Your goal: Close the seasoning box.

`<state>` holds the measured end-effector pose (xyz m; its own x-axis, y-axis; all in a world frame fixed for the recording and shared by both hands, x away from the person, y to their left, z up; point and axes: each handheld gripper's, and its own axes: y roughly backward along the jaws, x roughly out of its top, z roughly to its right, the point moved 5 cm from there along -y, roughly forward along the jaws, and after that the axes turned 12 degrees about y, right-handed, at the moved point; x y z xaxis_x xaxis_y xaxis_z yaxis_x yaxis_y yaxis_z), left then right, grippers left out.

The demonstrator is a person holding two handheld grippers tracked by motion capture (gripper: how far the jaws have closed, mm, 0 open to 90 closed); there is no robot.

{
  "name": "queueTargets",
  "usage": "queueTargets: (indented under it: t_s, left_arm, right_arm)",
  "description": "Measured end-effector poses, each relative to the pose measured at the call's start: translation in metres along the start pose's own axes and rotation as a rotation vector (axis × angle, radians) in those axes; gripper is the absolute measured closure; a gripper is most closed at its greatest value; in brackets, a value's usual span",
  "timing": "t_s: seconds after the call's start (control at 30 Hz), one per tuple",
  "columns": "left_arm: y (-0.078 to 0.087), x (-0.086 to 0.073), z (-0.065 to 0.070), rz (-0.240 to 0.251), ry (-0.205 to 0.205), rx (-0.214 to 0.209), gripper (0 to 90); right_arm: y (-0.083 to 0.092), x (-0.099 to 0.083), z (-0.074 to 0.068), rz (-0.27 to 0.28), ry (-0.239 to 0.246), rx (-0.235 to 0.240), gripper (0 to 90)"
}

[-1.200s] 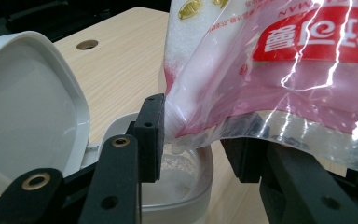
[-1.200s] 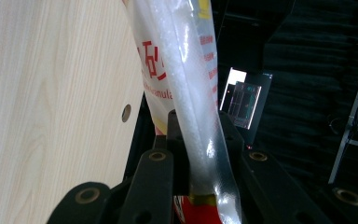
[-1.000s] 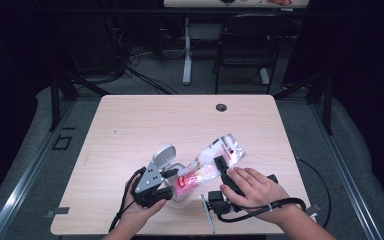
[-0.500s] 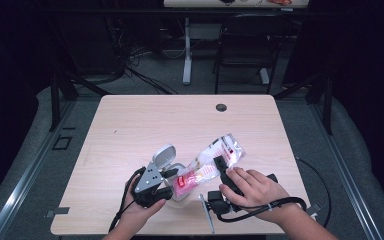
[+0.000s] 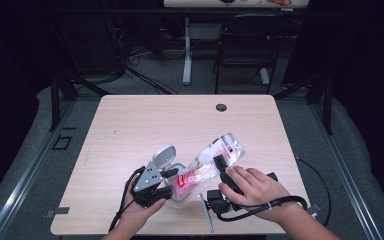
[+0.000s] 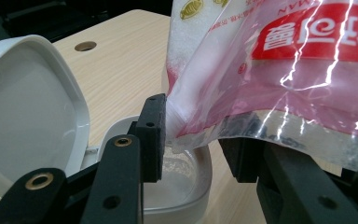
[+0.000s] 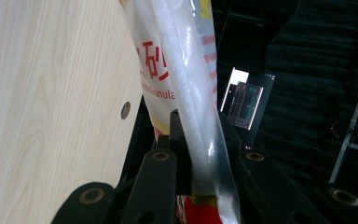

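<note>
A person's right gripper [image 7: 200, 154] pinches a glossy clear plastic bag [image 5: 215, 157] of white granules, tilted mouth-down between the left gripper's [image 6: 193, 140] spread jaws, over a rounded white container [image 6: 186, 186] with its hinged lid [image 6: 28, 121] open beyond. Pouring appears underway; next likely calls for tipping steeper.

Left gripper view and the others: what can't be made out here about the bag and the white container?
- Clear plastic bag with red print: its top is cut off by the left gripper view's frame.
- White plastic container with hinged lid: its fill level is hidden by the bag's mouth and the left gripper.
- High view: the right gripper sits under the hand.
- Bag lettering: partly cut off in the right gripper view.
</note>
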<state>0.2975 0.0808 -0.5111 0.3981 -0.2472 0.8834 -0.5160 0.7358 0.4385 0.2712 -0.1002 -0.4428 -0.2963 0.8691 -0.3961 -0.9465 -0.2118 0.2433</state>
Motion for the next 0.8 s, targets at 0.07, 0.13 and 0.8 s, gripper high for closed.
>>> queueTargets:
  t_s: [0.07, 0.13, 0.8]
  left_arm:
    - [0.0002, 0.0005, 0.001, 0.002, 0.0, -0.005, 63.2]
    - [0.0003, 0.0006, 0.0017, 0.0, -0.003, -0.003, 63.2]
    - [-0.0008, 0.0011, 0.0067, 0.002, -0.012, -0.022, 63.6]
  right_arm:
    - [0.0012, -0.0005, 0.0012, -0.002, 0.003, 0.0, 82.1]
    - [0.0023, -0.0007, 0.0021, -0.007, 0.006, 0.004, 82.1]
    - [0.0062, -0.0021, 0.0031, -0.001, 0.011, 0.011, 82.9]
